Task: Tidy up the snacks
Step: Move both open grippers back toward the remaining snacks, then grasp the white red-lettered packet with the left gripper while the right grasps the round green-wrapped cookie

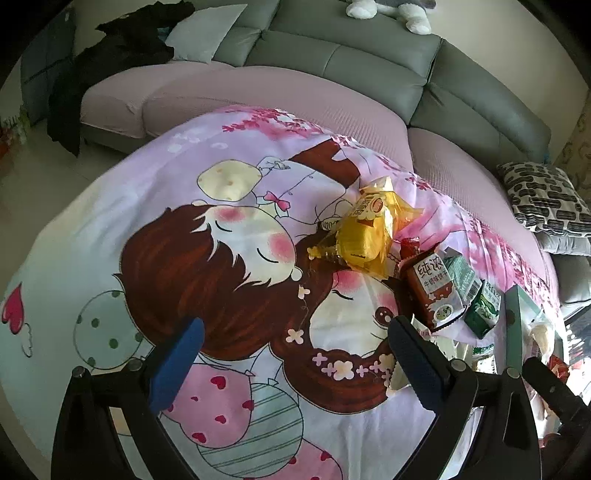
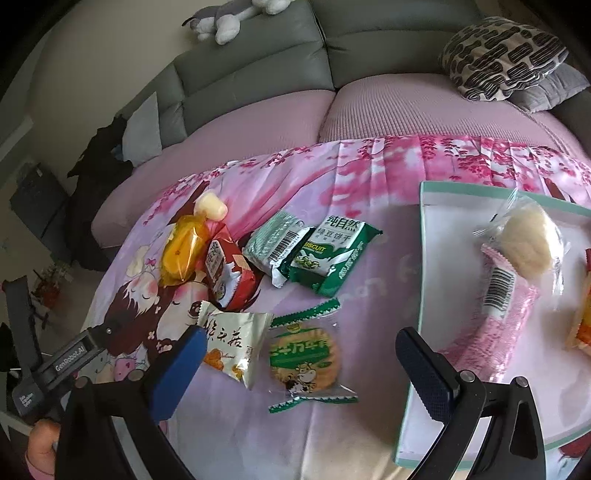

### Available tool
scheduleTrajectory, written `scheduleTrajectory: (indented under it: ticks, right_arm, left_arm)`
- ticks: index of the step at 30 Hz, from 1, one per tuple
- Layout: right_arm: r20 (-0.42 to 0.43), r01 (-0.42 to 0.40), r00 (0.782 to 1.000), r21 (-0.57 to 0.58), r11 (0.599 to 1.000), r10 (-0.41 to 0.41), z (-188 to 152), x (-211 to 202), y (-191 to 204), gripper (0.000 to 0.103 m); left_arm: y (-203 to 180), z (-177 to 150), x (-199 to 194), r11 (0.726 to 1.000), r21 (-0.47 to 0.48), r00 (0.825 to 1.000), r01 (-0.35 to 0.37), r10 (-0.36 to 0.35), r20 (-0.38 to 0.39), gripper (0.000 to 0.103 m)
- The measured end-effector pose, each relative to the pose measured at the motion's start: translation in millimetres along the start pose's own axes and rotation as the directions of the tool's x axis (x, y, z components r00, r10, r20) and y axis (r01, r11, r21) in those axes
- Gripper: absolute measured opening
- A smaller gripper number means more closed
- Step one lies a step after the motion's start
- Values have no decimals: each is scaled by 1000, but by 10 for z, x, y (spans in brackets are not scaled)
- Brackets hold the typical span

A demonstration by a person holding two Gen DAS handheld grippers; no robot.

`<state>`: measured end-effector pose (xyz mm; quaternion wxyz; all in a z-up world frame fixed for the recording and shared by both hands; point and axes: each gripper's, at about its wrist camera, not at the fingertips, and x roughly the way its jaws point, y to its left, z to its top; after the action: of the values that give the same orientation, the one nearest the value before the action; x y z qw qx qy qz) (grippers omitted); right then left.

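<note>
The right gripper (image 2: 299, 373) is wide open and holds nothing. Between its two fingers lies a round cookie pack (image 2: 304, 360) with green zigzag ends. Just left of it is a white snack bag (image 2: 236, 343), and the blue finger pad hides one corner of that bag.

To the right sits a white tray (image 2: 417, 369) with a green rim. The picture edge cuts off its far side. In the tray are a pink wrapper (image 2: 495, 321) with a barcode and a pale round cake (image 2: 528, 243) in clear plastic that rests on the wrapper's top end. An orange pack (image 2: 583, 317) is there too, but most of it is cut off.

Farther back lie a green biscuit pack (image 2: 332, 254) and a silver-green pack (image 2: 275, 247), touching each other. Left of them are a red pack (image 2: 225, 273), a yellow pack (image 2: 183, 254) and a small pale jelly cup (image 2: 210, 206), all close together.

The left gripper (image 1: 295, 354) is wide open too and holds nothing. It hangs over the cartoon cloth (image 1: 166, 229). Its right finger covers part of a white wrapper, too hidden to name.

Behind everything is a sofa (image 2: 258, 107) with pink seats and a grey back. A black-and-white pillow (image 2: 502, 55) lies on it, and a stuffed toy (image 2: 229, 18) sits on top, partly cut off. Some dark clothes (image 1: 122, 48) are piled at one end.
</note>
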<state>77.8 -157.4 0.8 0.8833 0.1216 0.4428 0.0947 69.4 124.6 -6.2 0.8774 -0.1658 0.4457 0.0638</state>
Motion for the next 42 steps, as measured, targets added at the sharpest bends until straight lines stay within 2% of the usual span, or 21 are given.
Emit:
scheduleTrajectory:
  ticks: [6,12,17,22,30,33,38,42]
  right_arm:
    - [6,-3,1000,-13,1000,3,-41,49,53,103]
    - [0,-32,999,-6,999,32,-51,66,40,103]
    - [-20,-32,999,10,999,32,-57,78,-15,103]
    - [17,18,1000,63,998,-19,-3,-25,-206,103]
    - [10,63,998,76,995,-64,22,-39,-339,103]
    - [13,69,997,83,994,-70,27,-51,-363,103]
    - [2,77,997,87,993,-78,15,-38,-389,103]
    - [-4,78,997,89,993,-77,8,-28,-395,103]
  left_arm:
    - [-39,-23,28,999,3,999,32,-32,23,100]
    - [-213,-20,18,997,52,998,49,-51,36,100]
    - [-493,-64,98,987,125,995,100,-97,-25,100]
    - [-769,-157,226,968,206,988,141,-125,-91,100]
    - [-968,-244,407,955,254,980,154,-115,-162,99]
    - [-1088,-301,466,941,299,977,159,-106,-184,99]
    - [-1195,-323,526,929,348,981,125,-64,-182,99]
    - [-1301,-358,569,906,411,983,99,-26,-180,100]
